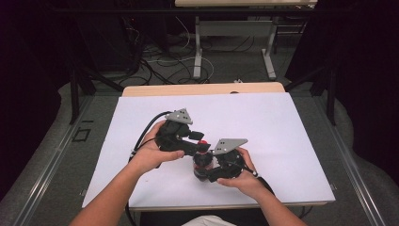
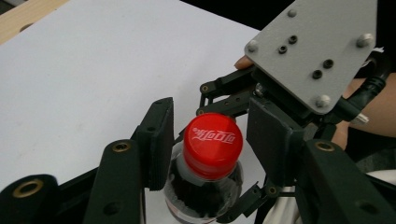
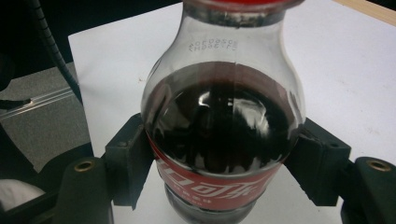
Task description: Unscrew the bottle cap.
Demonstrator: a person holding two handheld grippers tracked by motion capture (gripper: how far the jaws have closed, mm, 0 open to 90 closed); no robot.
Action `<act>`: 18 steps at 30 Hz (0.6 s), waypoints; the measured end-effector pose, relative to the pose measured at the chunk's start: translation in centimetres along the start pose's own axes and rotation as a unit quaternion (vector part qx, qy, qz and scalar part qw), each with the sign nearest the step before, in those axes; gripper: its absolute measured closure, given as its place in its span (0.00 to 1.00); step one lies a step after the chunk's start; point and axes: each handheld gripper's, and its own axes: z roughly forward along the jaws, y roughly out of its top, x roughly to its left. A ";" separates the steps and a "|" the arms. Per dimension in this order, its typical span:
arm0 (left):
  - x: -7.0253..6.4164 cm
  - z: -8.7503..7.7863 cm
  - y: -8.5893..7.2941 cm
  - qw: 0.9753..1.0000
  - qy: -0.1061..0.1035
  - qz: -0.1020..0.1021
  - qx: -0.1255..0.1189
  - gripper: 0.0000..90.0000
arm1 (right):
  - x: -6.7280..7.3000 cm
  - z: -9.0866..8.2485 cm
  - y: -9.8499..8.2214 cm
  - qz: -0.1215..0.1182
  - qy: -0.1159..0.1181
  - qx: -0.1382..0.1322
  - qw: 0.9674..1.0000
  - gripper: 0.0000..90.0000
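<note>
A small cola bottle [image 1: 202, 164] with a red cap [image 2: 212, 143] stands upright on the white sheet near the table's front edge. My right gripper [image 3: 224, 158] is shut on the bottle's body [image 3: 223, 126], with its pads pressed on both sides at the red label. In the high view it comes in from the right [image 1: 221, 168]. My left gripper [image 2: 214, 140] reaches over from the left, its jaws on either side of the cap. A thin gap shows on each side, so the pads [image 2: 161, 140] do not press on the cap. A hand holds each gripper.
A white sheet [image 1: 282, 132] covers the tabletop, and a strip of wood [image 1: 202, 88] shows along the far edge. Beyond it are floor cables [image 1: 164, 61] and the legs of another table [image 1: 197, 52]. Dark curtains stand at both sides.
</note>
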 end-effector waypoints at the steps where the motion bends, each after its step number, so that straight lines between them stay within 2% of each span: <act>1: 0.0 0.0 0.0 1.000 -0.004 0.000 0.003 0.59 | 0.0 0.0 0.0 0.000 0.001 0.000 1.000 0.33; 2: 0.2 -0.1 0.0 1.000 -0.008 0.004 0.009 0.60 | 0.0 0.0 0.0 0.000 0.000 -0.001 1.000 0.33; 3: 0.2 0.0 0.0 1.000 -0.011 0.000 0.008 0.61 | 0.0 0.0 0.0 0.001 0.002 0.000 1.000 0.33; 7: 0.3 0.0 -0.1 1.000 -0.016 0.010 0.008 0.64 | 0.1 0.0 0.0 -0.002 0.006 0.002 1.000 0.33; 10: 0.4 0.1 -0.1 1.000 -0.021 0.009 0.005 0.64 | 0.1 0.0 0.0 -0.002 0.005 0.001 1.000 0.33; 15: 0.3 0.4 -0.3 1.000 -0.021 0.001 0.002 0.67 | 0.1 0.1 0.0 -0.002 0.005 0.002 1.000 0.33; 18: 0.1 0.6 -0.3 1.000 -0.017 0.005 0.000 0.68 | 0.1 0.1 -0.1 -0.002 0.006 0.003 1.000 0.33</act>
